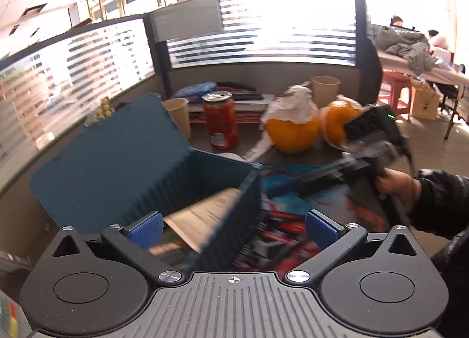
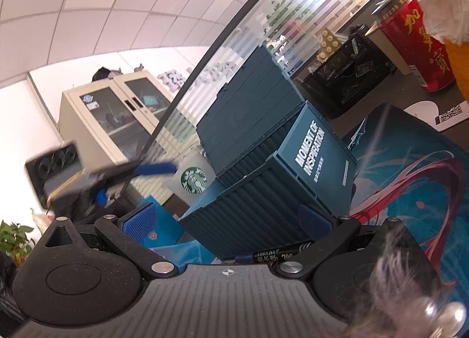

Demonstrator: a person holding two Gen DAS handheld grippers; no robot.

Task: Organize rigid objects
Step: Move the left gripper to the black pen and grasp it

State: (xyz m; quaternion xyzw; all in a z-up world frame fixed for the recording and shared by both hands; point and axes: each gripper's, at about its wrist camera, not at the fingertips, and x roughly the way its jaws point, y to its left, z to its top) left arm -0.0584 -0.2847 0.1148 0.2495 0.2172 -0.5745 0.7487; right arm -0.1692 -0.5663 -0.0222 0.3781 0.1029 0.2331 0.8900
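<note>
A dark teal storage box (image 1: 123, 174) stands with its lid tilted open; a tan booklet (image 1: 202, 215) leans inside it. My left gripper (image 1: 233, 225) is open and empty, straddling the box's near right wall. In the right wrist view the same box (image 2: 281, 185) sits just ahead of my right gripper (image 2: 227, 222), which is open and empty. A black marker (image 2: 281, 254) lies on the mat under the right gripper. The right gripper also shows in the left wrist view (image 1: 296, 187), held low over the mat (image 1: 293, 215).
A red can (image 1: 221, 119), two paper cups (image 1: 178, 115) and two oranges (image 1: 291, 130) stand behind the box, with stacked books (image 1: 234, 97) at the partition. A black mesh organizer (image 2: 346, 74) and a Starbucks cup (image 2: 192, 178) sit beside the box.
</note>
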